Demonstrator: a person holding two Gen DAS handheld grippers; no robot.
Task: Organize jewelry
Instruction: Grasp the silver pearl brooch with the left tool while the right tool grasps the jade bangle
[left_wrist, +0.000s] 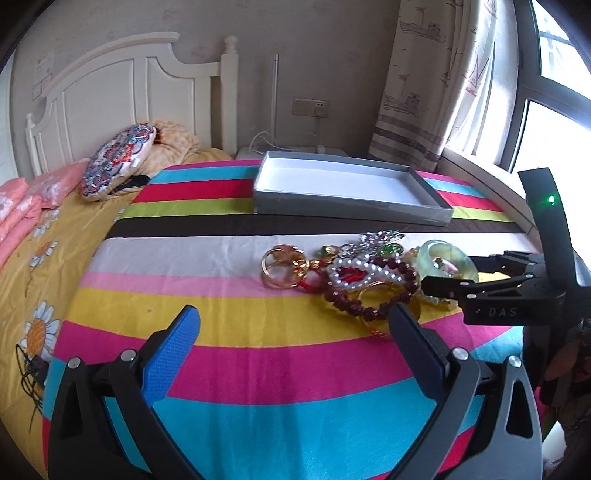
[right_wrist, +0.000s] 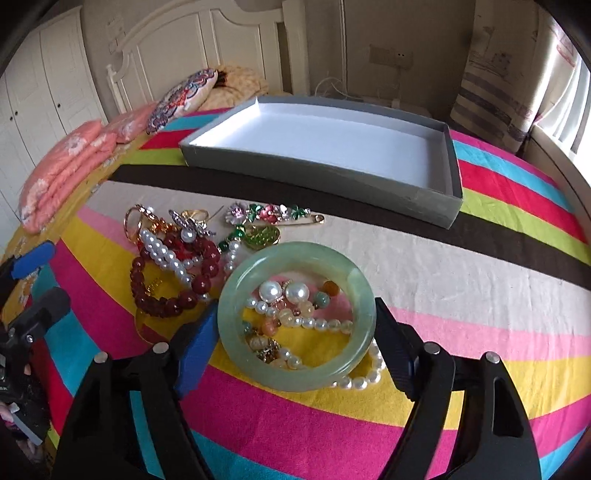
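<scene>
The right gripper (right_wrist: 295, 334) stands with its jaws wide, one on each side of the pale green bangle (right_wrist: 295, 374). The blue pad lies close against the bangle's left rim, perhaps touching it, and the dark pad sits just at its right rim; whether either presses cannot be told. The bangle lies flat on the striped blanket (right_wrist: 461, 295) of the bed. Inside its ring sit big pearls, coloured beads and part of a pearl strand (right_wrist: 364, 382), which runs under the rim and out again at the lower right, so its full course is hidden.

Left of the bangle lies a dark red bead bracelet (right_wrist: 173, 295), tangled with another pearl string, gold rings and sparkly pieces too knotted to tell apart. Beyond them lies a flowered brooch pin (right_wrist: 273, 214). Further back stands the shallow grey box (right_wrist: 317, 173) with a white inside.

The left gripper (left_wrist: 295, 328) hangs open above the blanket, with nothing between its jaws, near the red bracelet; in the right wrist view only a blue pad tip and dark frame show at the left edge. In the left wrist view the right gripper covers part of the bangle (left_wrist: 434, 258) and the right end of the pile. Pillows (left_wrist: 118, 162) and a white headboard (left_wrist: 122, 92) lie behind.
</scene>
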